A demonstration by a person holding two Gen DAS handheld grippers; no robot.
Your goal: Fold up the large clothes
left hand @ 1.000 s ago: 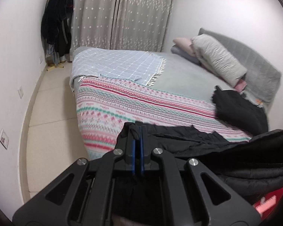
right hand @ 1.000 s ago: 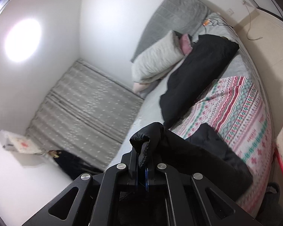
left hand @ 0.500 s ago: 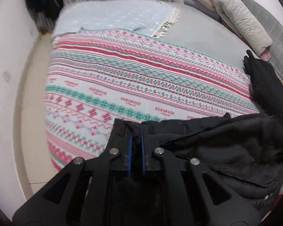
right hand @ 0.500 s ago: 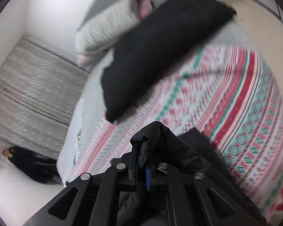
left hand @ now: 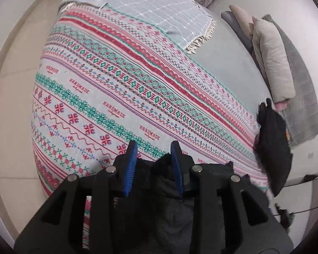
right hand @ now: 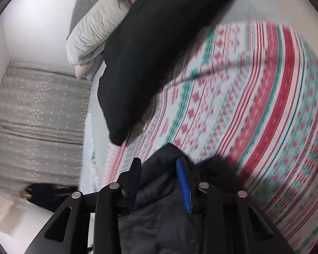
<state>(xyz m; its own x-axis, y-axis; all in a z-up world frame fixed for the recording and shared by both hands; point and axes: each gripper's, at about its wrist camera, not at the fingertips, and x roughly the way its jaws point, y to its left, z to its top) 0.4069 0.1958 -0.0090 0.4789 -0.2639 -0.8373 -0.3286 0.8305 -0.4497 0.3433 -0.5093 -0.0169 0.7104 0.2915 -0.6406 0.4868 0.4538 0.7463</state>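
Note:
A dark padded jacket (left hand: 171, 203) lies at the near edge of a bed under a patterned blanket (left hand: 120, 89). My left gripper (left hand: 153, 148) is open, its blue-padded jaws apart with the jacket's edge loose between and below them. In the right wrist view the jacket (right hand: 159, 216) lies under my right gripper (right hand: 159, 165), which is also open, a fold of the fabric bulging up between the jaws. That view is blurred by motion.
A second black garment (left hand: 273, 146) (right hand: 150, 42) lies across the bed towards the pillows (left hand: 271, 57) (right hand: 95, 25). A pale checked throw (left hand: 159, 6) covers the far end. Tiled floor (left hand: 10, 80) runs along the left; curtains (right hand: 38, 110) hang behind.
Both grippers have opened and let go of the jacket, which now rests on the bed. Both have tilted down towards the blanket over the last second.

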